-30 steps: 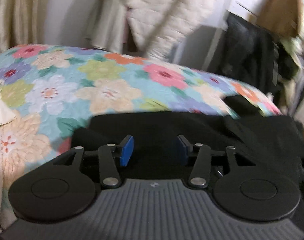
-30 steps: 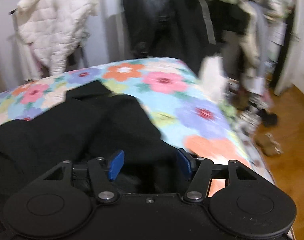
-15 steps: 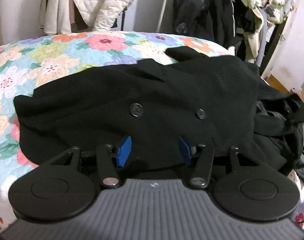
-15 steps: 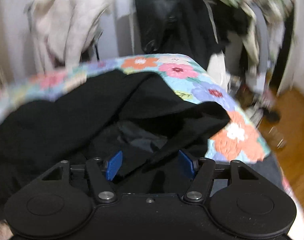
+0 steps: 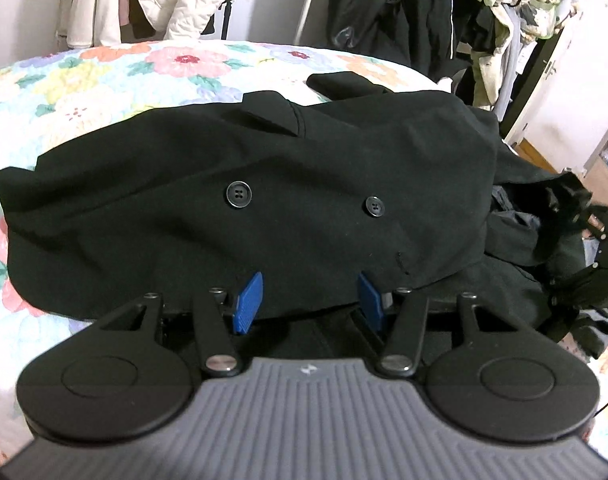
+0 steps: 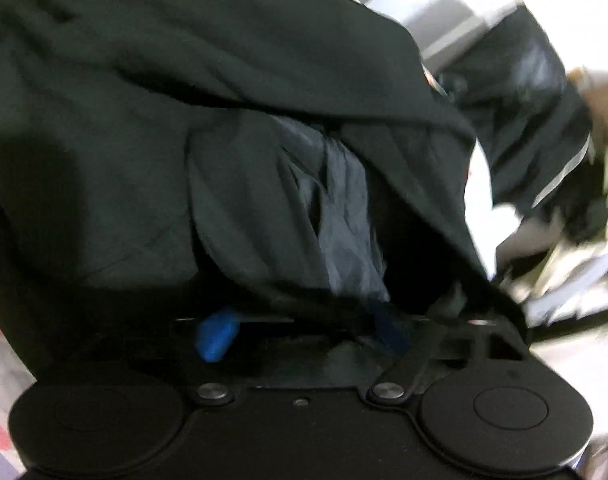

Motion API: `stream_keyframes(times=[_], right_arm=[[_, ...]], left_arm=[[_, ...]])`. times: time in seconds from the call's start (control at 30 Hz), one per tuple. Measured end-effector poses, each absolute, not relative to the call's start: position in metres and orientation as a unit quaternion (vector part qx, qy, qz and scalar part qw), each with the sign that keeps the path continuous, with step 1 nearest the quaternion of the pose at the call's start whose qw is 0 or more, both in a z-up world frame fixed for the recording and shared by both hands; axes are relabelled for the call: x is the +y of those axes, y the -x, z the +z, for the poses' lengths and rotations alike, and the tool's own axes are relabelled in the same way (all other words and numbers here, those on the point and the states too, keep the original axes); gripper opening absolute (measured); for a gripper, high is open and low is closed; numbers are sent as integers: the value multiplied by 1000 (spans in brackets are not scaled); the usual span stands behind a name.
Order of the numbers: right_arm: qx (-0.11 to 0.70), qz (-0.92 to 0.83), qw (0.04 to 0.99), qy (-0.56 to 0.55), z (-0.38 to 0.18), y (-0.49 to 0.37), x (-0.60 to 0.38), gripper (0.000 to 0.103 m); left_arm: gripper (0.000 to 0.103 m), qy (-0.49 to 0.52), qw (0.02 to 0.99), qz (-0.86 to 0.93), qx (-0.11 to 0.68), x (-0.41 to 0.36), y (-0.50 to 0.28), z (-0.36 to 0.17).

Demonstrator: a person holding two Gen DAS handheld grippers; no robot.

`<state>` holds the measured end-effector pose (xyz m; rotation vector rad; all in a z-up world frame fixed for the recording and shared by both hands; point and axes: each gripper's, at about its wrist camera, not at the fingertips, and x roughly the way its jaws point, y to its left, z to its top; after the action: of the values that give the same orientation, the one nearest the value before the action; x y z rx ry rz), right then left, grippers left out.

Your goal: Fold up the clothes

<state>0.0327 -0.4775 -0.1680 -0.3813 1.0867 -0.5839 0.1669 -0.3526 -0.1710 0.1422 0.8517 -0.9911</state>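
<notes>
Coat (image 5: 264, 208): lies across the bed (image 5: 104, 80), right end bunched, lining showing.
Left gripper (image 5: 309, 300): fingers spread at the near hem.
Right gripper (image 6: 300, 330): fingers spread, deep in cloth.
Advice: pinch one layer, pull flat.

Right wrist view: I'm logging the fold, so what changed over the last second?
The right gripper went from facing the bed's far end to pushing down into the black coat, near its grey lining; whether its fingers closed is unclear. The left gripper stayed open, and the coat stayed on the floral quilt.
</notes>
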Motion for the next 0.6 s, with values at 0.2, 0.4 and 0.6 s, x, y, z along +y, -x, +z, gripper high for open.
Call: stream_keyframes(times=[0.2, 0.4, 0.6], right_arm=[[492, -314, 796, 162, -139, -14, -497, 0], [444, -457, 763, 108, -62, 59, -541, 0], [477, -512, 714, 11, -95, 108, -575, 1]], left_arm=[[52, -61, 792, -458, 398, -347, -172, -169], [55, -35, 795, -479, 371, -333, -177, -150], [59, -45, 786, -480, 387, -325, -172, -152]])
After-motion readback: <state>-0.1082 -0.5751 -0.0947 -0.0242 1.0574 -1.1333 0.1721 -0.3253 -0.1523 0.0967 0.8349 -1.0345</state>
